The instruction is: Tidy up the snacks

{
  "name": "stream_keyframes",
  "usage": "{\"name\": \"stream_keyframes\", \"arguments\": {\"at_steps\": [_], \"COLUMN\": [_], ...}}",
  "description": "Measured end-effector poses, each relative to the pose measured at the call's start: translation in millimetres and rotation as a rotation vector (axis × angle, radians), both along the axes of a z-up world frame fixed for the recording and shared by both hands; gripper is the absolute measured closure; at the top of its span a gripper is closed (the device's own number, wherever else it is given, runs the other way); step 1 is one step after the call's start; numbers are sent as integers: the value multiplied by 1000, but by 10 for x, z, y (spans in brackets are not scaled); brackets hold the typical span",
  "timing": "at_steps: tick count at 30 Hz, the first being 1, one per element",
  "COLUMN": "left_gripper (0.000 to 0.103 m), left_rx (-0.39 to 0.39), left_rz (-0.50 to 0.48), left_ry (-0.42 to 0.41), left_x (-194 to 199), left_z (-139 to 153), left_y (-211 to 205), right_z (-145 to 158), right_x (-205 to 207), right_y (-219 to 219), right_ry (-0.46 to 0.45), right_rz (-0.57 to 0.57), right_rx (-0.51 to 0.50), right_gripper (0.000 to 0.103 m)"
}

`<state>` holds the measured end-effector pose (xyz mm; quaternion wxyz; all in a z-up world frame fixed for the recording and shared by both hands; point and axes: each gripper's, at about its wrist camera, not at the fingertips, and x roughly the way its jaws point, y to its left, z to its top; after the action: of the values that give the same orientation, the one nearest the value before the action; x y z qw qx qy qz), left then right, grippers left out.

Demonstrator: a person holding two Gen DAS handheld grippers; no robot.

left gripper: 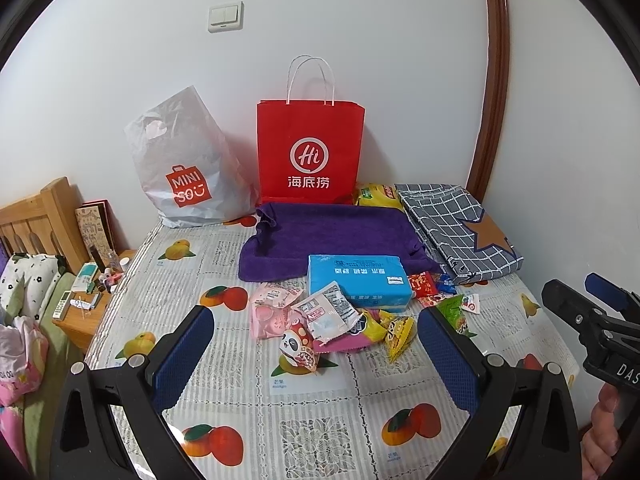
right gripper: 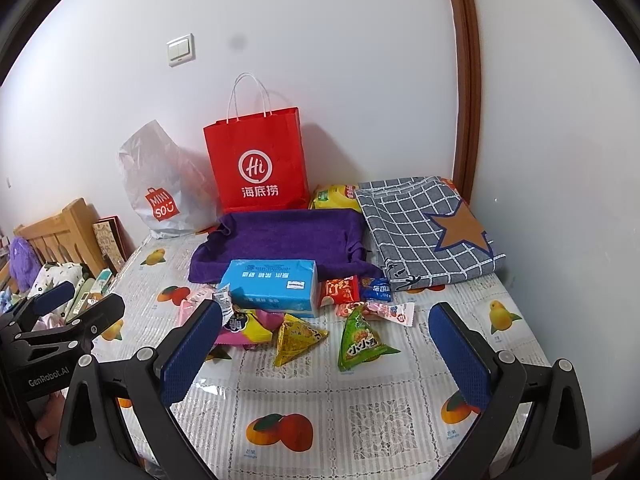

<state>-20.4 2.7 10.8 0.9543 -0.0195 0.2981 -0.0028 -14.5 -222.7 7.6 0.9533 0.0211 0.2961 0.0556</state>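
Observation:
Several snack packets lie in a pile on the fruit-print tablecloth (left gripper: 320, 420): a pink packet (left gripper: 270, 314), a panda packet (left gripper: 298, 350), a yellow triangle packet (right gripper: 296, 340), a green triangle packet (right gripper: 360, 340) and small red ones (right gripper: 340, 290). A blue tissue pack (left gripper: 358, 280) rests behind them, partly on a purple towel (left gripper: 332, 236). My left gripper (left gripper: 316, 356) hovers open just in front of the pile, holding nothing. My right gripper (right gripper: 326, 354) is open too, low over the triangle packets. Each gripper shows at the edge of the other's view.
A red paper bag (left gripper: 310, 152) and a white plastic shopping bag (left gripper: 188, 172) stand against the wall. Folded grey checked cloth (left gripper: 460, 228) lies at the right, a yellow bag (right gripper: 334, 196) behind the towel. A nightstand (left gripper: 86, 304) and bed sit left of the table.

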Motion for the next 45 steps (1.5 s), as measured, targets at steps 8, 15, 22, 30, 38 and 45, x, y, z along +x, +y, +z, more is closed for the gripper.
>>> {"name": "stream_keyframes", "arguments": {"at_steps": [8,15,22,30,38,45], "left_gripper": [0,0,0,0,0,0], "left_rx": [3,1,-5,-13,-2,10], "left_rz": [-4,-6,-9,-9,3,37], "left_ry": [-3,-3,-11,-2,22,82], "left_x": [-9,-2,-7,21,156,409], "left_z": [0,14,56,67,-56,-276], "left_y": [-11,-4,14,34,93,201], "right_z": [-3,-2,-2,-23,-112,-318], "right_x": [-13,-15,6,23,143,344], "right_y": [30,46,77,96,148,206], "right_ry": [1,3,5,6,15,28], "right_rz": [2,4,16,23,22,24], "right_rx": [-10,-13,-19,-13,-40,-103], "right_gripper": [1,1,1,1,1,1]}}
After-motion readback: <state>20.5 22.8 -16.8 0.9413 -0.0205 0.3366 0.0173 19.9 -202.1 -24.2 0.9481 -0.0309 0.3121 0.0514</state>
